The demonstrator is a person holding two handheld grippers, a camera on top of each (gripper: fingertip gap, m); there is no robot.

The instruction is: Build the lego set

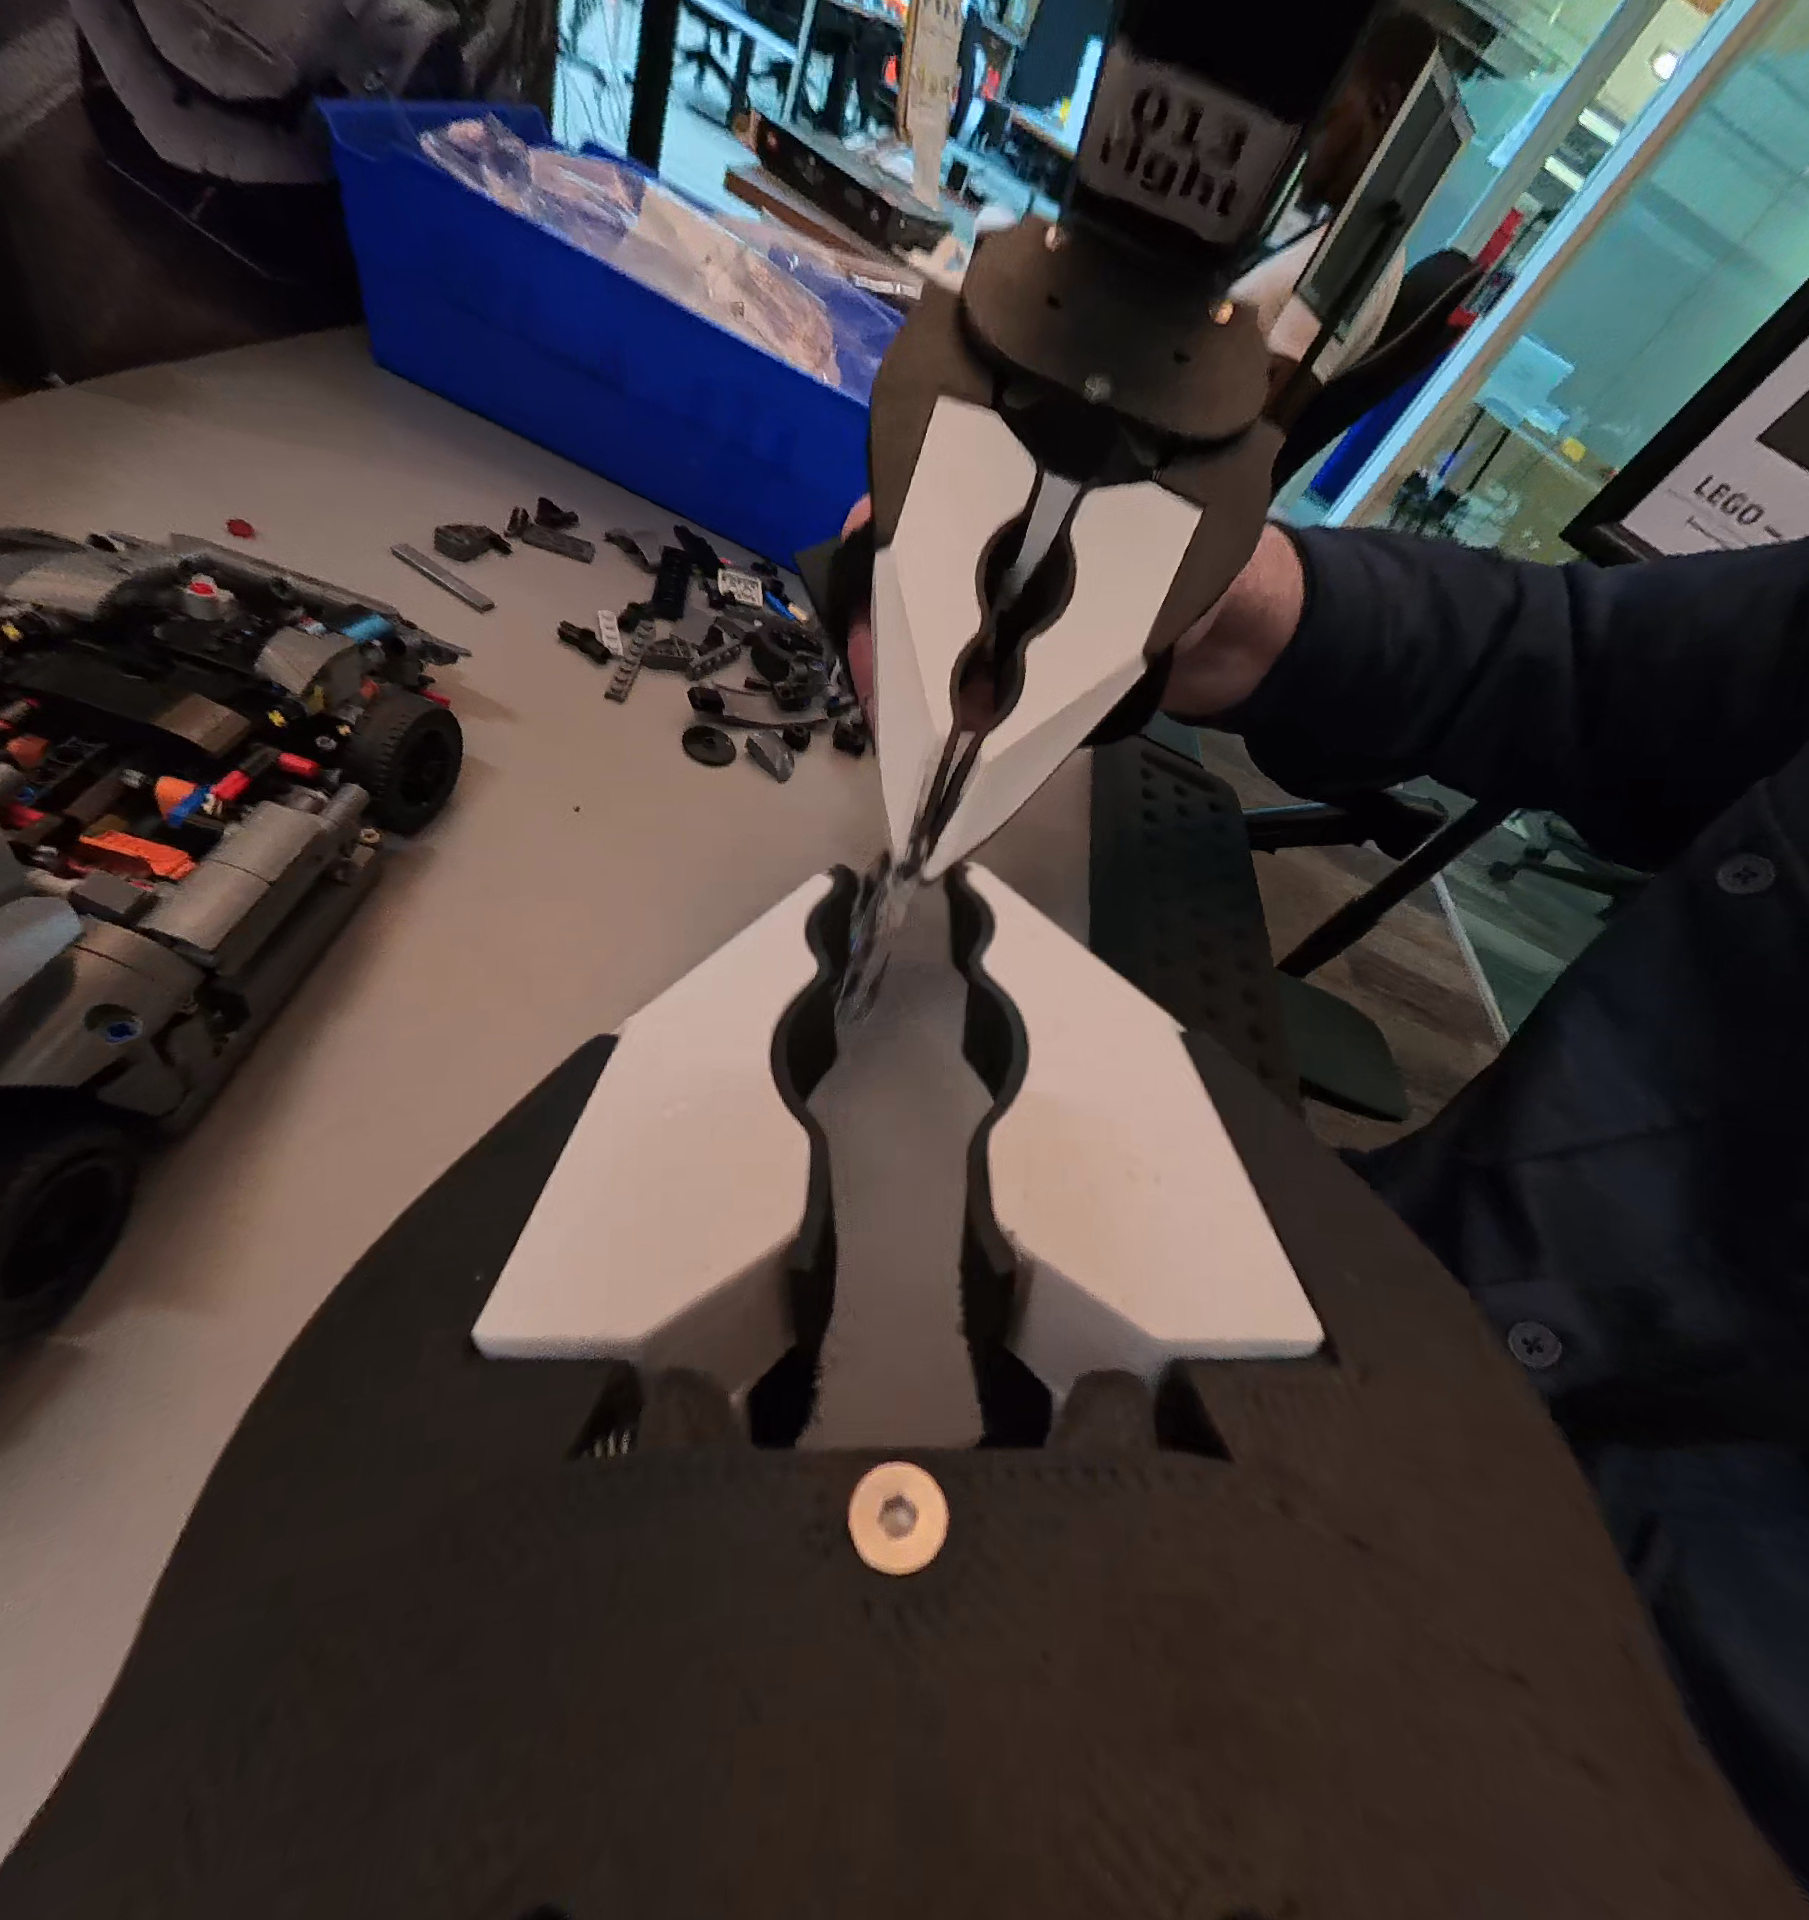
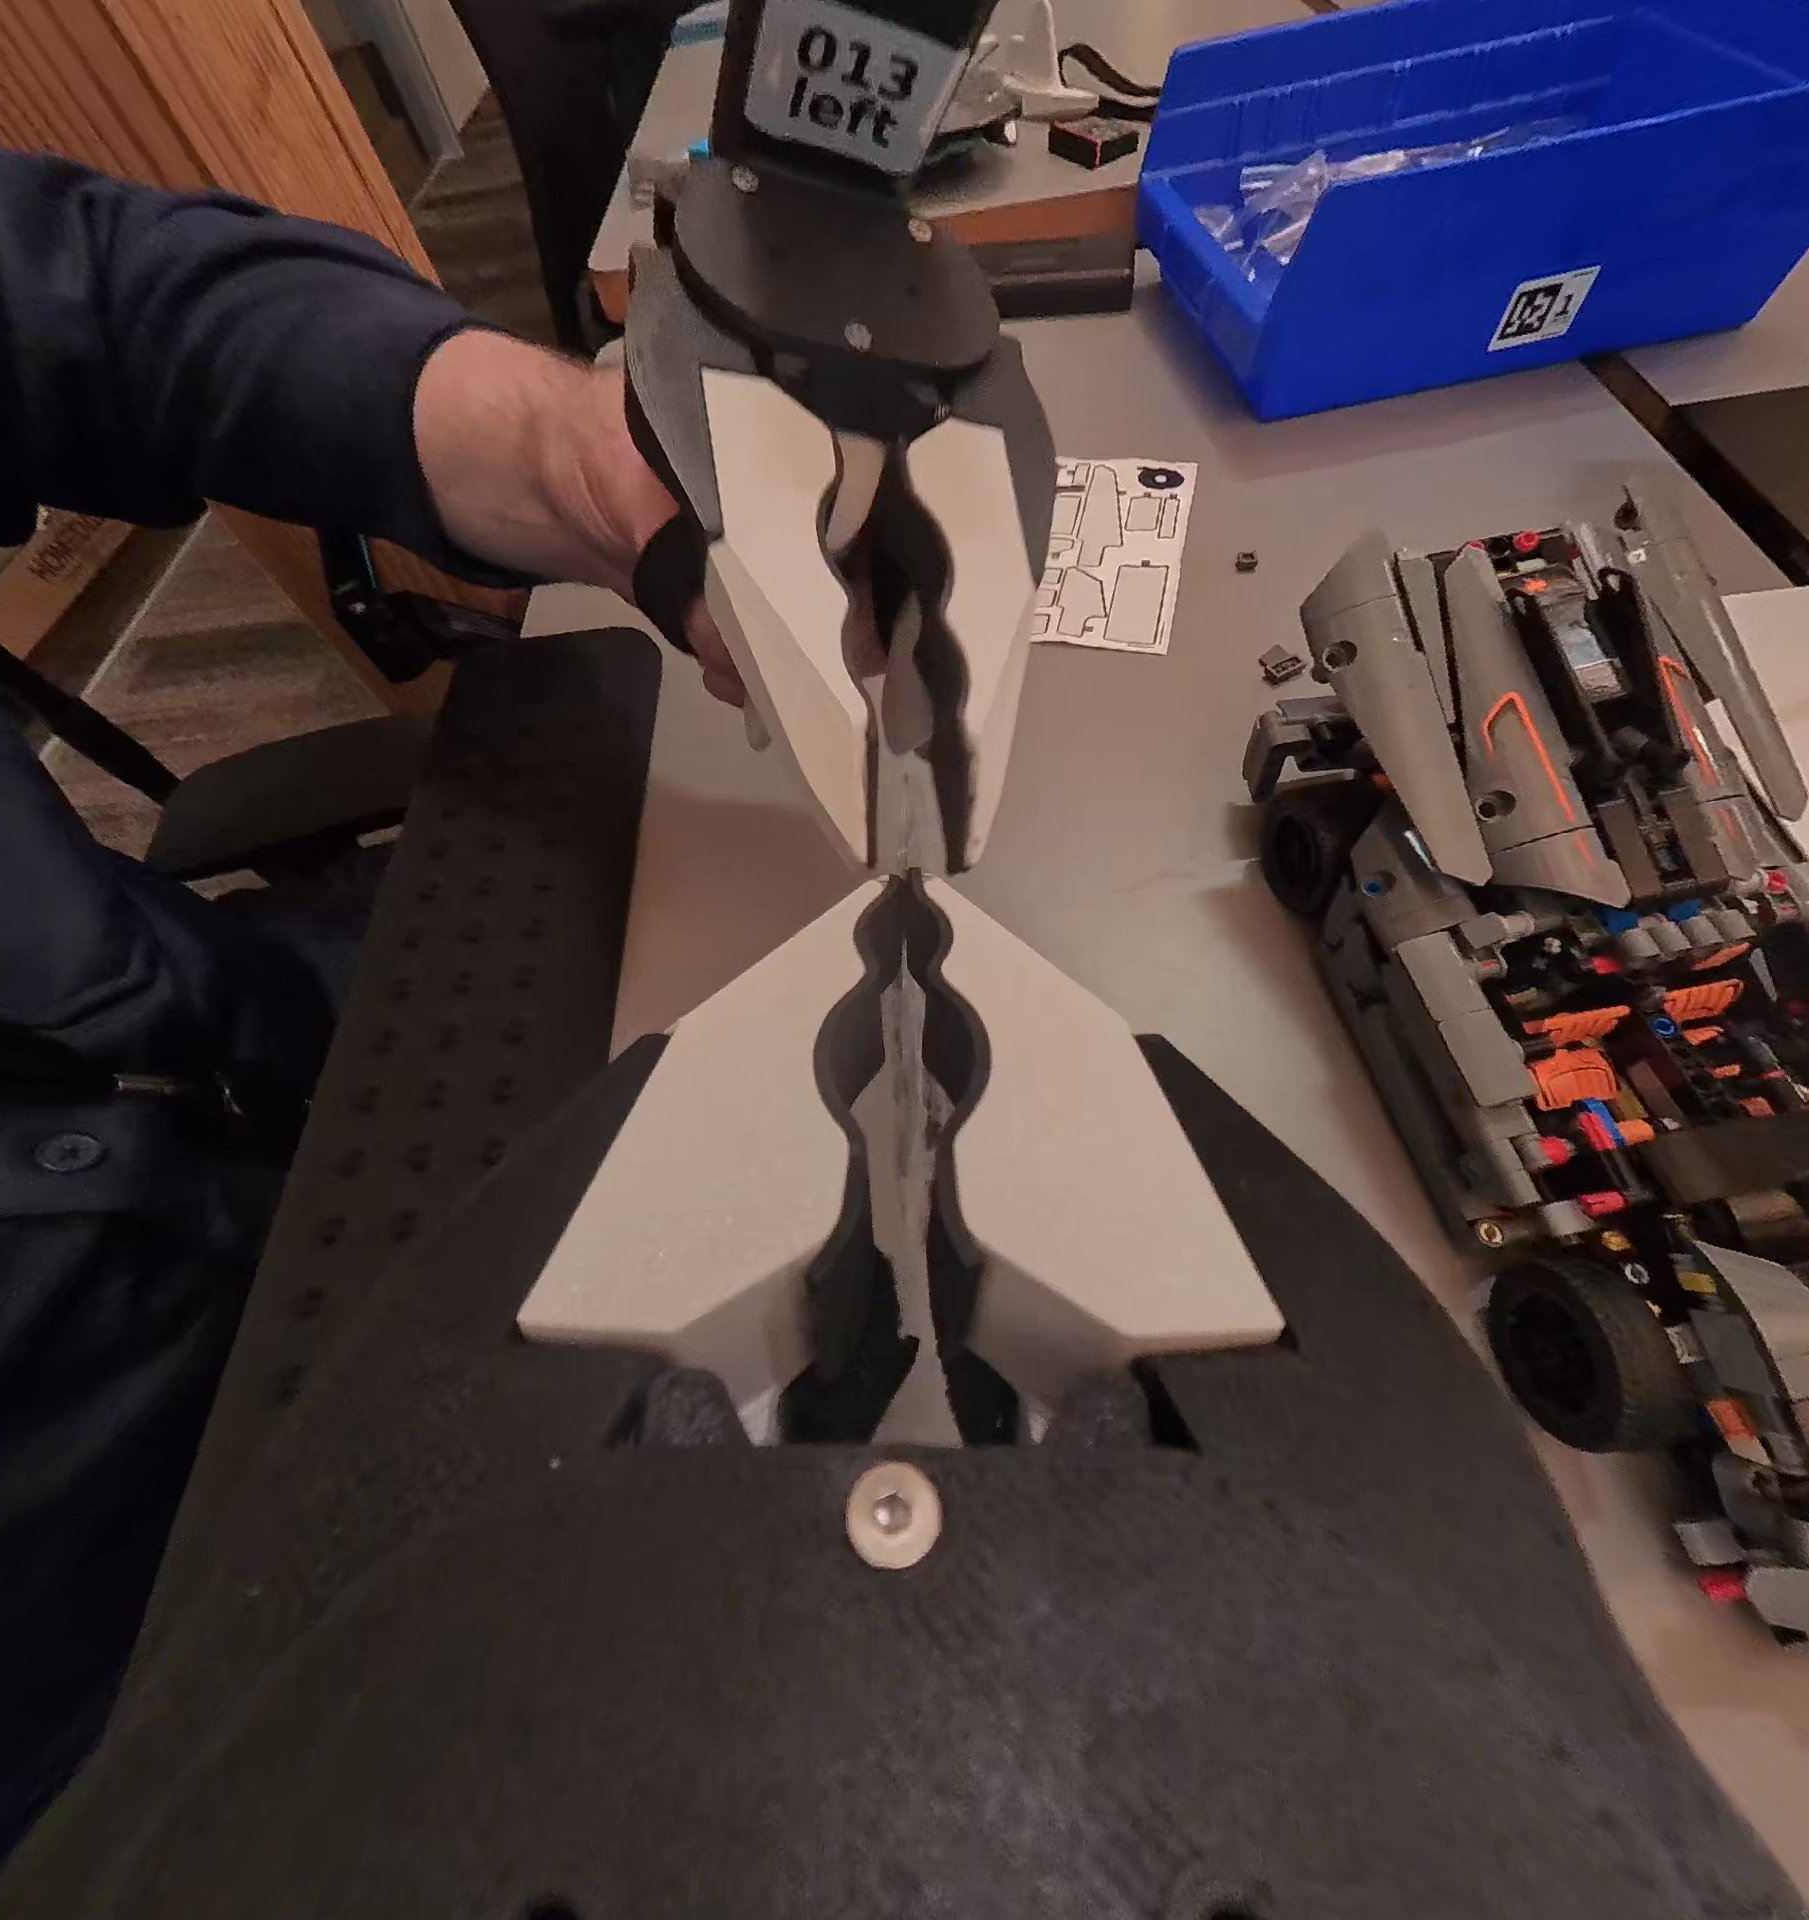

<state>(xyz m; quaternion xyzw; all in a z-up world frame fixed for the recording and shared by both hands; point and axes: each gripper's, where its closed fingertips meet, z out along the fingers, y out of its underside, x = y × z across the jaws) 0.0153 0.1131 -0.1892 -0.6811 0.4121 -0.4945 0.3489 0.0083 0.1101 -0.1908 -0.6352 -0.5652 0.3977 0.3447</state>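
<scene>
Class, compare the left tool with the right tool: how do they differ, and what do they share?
The left tool stands open, a clear gap between its fingers; the right tool is shut. The right tool pinches a thin pale strip; the left tool merely has the strip's end in its gap. Both have white fingers on black bodies, meeting tip to tip.

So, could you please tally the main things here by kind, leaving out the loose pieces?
Grippers: 2 (left gripper, right gripper)
Bin: 1
Car: 1
Sticker sheet: 1
Strip in the right gripper: 1
Total: 6
</scene>
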